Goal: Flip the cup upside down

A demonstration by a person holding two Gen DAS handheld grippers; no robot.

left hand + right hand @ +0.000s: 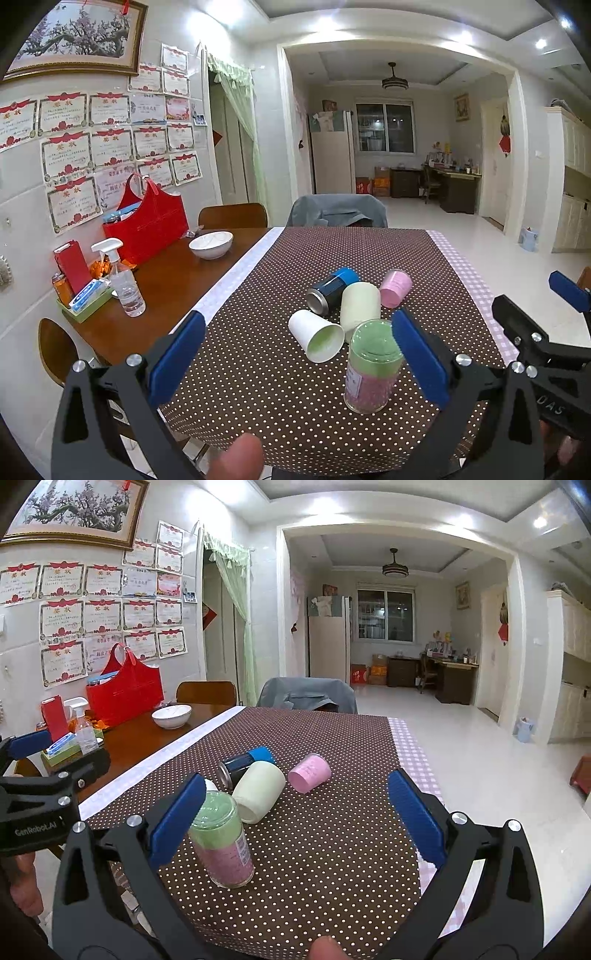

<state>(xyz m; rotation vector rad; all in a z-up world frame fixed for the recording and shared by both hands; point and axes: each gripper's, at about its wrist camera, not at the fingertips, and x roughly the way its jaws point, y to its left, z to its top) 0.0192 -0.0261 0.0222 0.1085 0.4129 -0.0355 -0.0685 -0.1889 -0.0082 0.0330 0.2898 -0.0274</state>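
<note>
Standing upright, glass cup (372,365), green-and-pink contents

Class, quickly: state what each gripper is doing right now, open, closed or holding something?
Left gripper: open, holding nothing.
Right gripper: open, holding nothing.

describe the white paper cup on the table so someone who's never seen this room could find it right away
Start at the brown polka-dot tablecloth covering the near end of the wooden dining table. A cluster of cups sits near its middle; the white paper cup is the leftmost of them, just in front of the blue can. It alone lies on its side with its open mouth toward the camera, showing a greenish inside.
</note>
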